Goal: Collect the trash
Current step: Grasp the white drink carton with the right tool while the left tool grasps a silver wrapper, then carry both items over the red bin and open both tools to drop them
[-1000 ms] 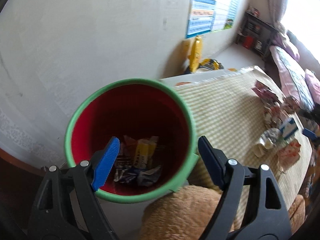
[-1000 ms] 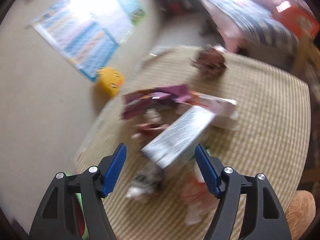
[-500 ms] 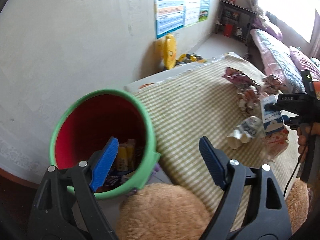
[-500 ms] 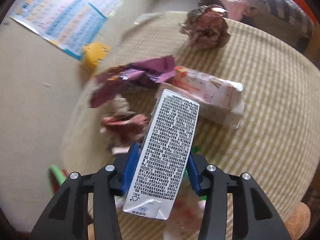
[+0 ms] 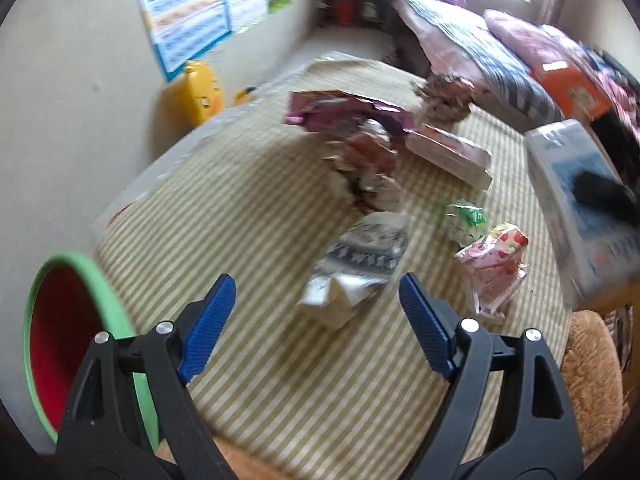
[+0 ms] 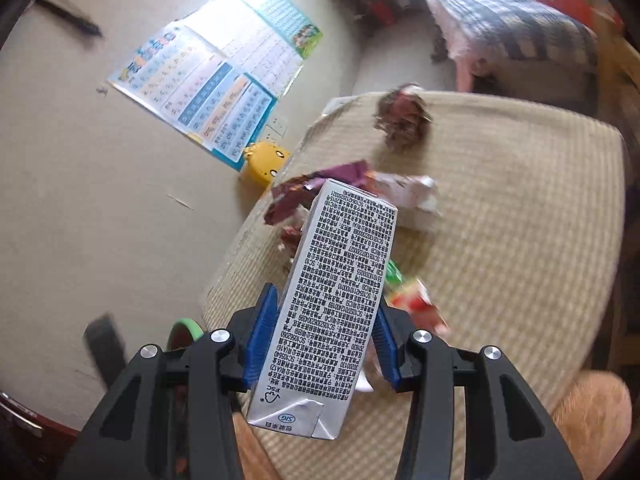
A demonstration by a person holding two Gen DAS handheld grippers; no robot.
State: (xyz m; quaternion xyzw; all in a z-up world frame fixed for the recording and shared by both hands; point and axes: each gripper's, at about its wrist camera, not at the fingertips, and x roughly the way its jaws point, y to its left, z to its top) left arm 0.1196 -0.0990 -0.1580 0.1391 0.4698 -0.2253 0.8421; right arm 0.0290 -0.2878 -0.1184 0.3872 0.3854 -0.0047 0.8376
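Observation:
My right gripper [image 6: 320,340] is shut on a silver milk carton [image 6: 332,304] and holds it above the striped table [image 6: 520,220]; the carton also shows at the right edge of the left wrist view [image 5: 580,204]. My left gripper [image 5: 316,320] is open and empty, just in front of a crushed silver carton [image 5: 360,264] on the table. The red bin with a green rim [image 5: 60,340] stands at the table's left edge. A pink wrapper [image 5: 494,268], a green wrapper [image 5: 466,216] and a purple wrapper [image 5: 340,110] lie on the table.
A pink-white box [image 5: 448,152] and a brown crumpled ball [image 5: 444,96] lie further back. A yellow toy [image 5: 202,92] and a poster [image 5: 188,8] are by the wall. A bed [image 5: 480,44] stands behind. A brown plush cushion [image 5: 592,368] is at the near right.
My left gripper swung right from over the bin to the table's trash. My right gripper closed on the milk carton and lifted it off the table.

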